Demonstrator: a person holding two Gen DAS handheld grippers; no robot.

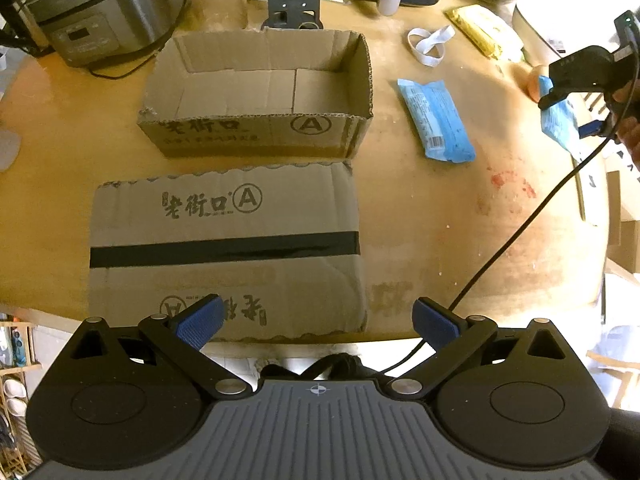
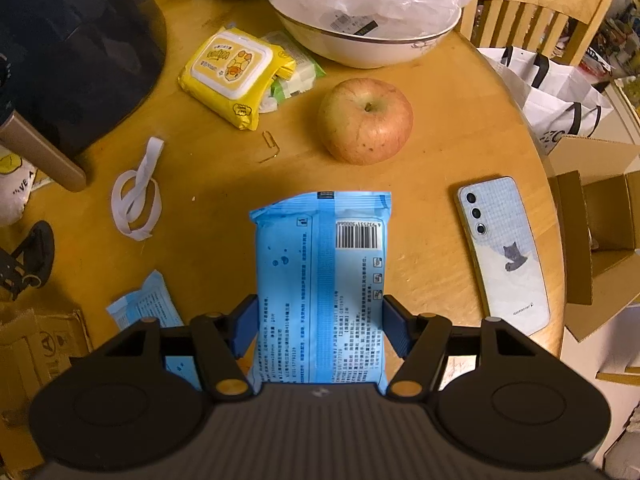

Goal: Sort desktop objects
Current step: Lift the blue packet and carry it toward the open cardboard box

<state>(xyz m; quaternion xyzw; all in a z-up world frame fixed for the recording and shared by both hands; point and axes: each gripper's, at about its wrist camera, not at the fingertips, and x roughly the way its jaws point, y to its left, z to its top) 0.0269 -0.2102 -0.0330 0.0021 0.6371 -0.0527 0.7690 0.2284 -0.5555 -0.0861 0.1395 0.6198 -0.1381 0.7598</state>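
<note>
So the right claw (image 2: 318,322) sits low over the counter (image 2: 432,168), closed on a blue wipes pack (image 2: 320,264) between both pads, apple (image 2: 366,120) ahead, phone (image 2: 504,252) right near the rim. Left claw (image 1: 318,320) hangs wide open, holding nothing, over the flat cardboard (image 1: 224,248); open box (image 1: 260,92) beyond, another blue pack (image 1: 436,120) beside it.

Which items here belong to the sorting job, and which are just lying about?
Job: blue pack held by the right gripper; second blue pack; open cardboard box; idle left gripper.
Lying about: apple; phone; rice cooker.
</note>
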